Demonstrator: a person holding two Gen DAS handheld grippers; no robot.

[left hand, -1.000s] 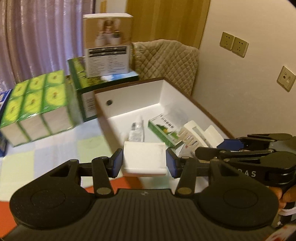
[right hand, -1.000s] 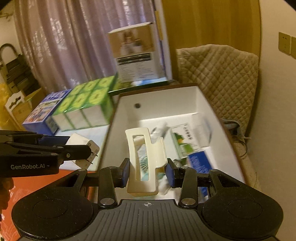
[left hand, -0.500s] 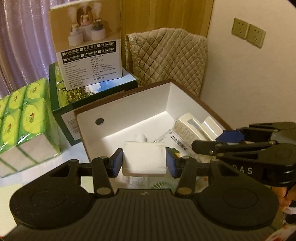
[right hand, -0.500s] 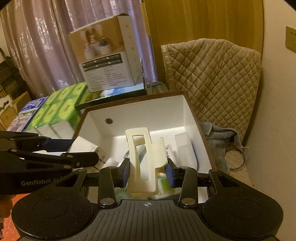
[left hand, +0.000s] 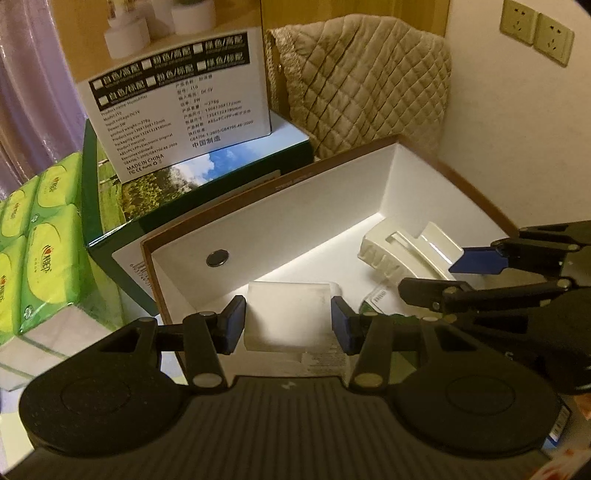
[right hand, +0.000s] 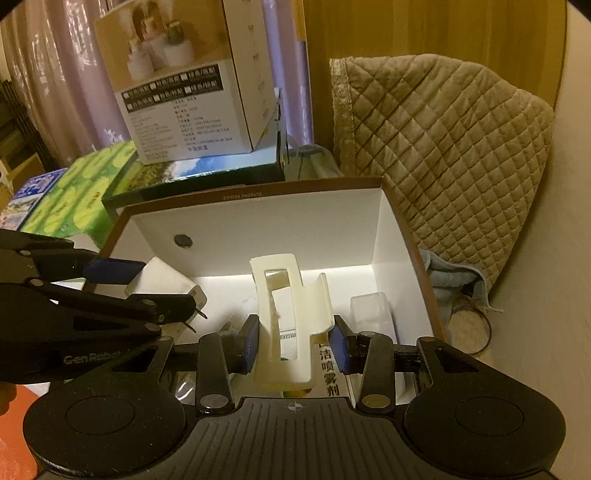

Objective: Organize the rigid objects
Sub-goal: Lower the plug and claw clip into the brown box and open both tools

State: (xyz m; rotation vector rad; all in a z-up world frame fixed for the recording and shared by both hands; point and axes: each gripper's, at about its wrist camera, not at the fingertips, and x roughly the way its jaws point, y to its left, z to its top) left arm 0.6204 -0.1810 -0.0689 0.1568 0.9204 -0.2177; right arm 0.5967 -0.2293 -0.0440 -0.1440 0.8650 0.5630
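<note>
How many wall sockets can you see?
2: both wall sockets sit side by side high on the cream wall, the left one next to the right one. More may be hidden out of view.

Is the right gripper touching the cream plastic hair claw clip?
Touching: the right wrist view shows the right gripper with both blue pads pressed against the cream plastic hair claw clip.

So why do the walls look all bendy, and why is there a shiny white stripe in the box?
Left wrist view: the fisheye lens bows the box rim and darkens the corners; the stripe is room light hitting the floor below the shadowed far wall, behind the white charger. Right wrist view: same bending and stripe, warm dim light, the hair clip sharp, the curtain soft.
</note>
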